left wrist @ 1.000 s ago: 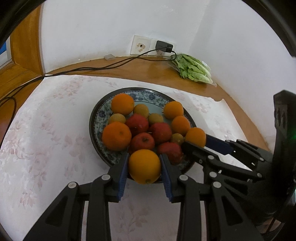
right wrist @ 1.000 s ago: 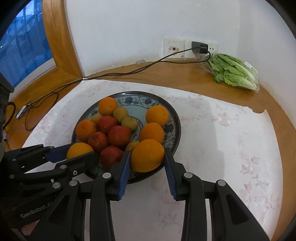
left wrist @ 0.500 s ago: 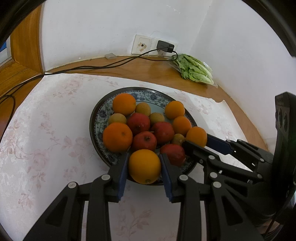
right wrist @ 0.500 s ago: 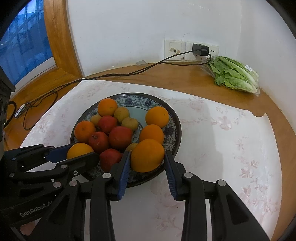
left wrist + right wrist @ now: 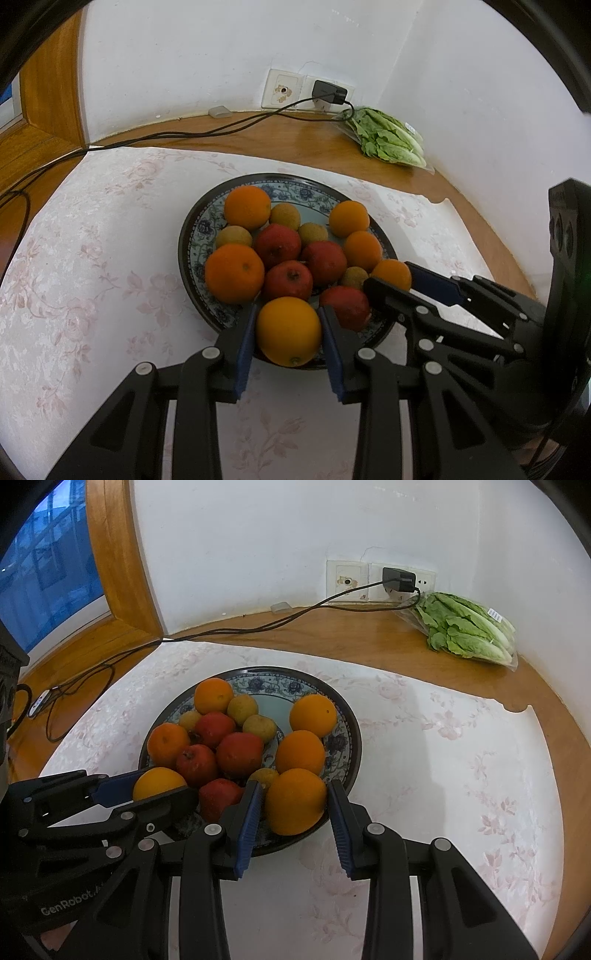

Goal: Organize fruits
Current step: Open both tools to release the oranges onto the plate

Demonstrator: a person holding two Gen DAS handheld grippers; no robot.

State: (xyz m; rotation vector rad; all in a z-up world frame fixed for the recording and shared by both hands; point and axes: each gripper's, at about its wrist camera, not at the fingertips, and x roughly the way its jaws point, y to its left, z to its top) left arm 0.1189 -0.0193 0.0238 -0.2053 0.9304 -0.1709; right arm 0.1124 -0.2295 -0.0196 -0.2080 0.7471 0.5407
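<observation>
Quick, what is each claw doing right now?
Left gripper: closed on an orange at the plate's near edge.
Right gripper: closed on another orange.

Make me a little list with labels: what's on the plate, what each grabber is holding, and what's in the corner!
plate: patterned plate on a flowery cloth
fruit: oranges, red fruits, small yellow-brown fruits
left hand-held gripper: shut on an orange
right hand-held gripper: shut on another orange
corner: bagged lettuce
wall: plugged-in charger
</observation>
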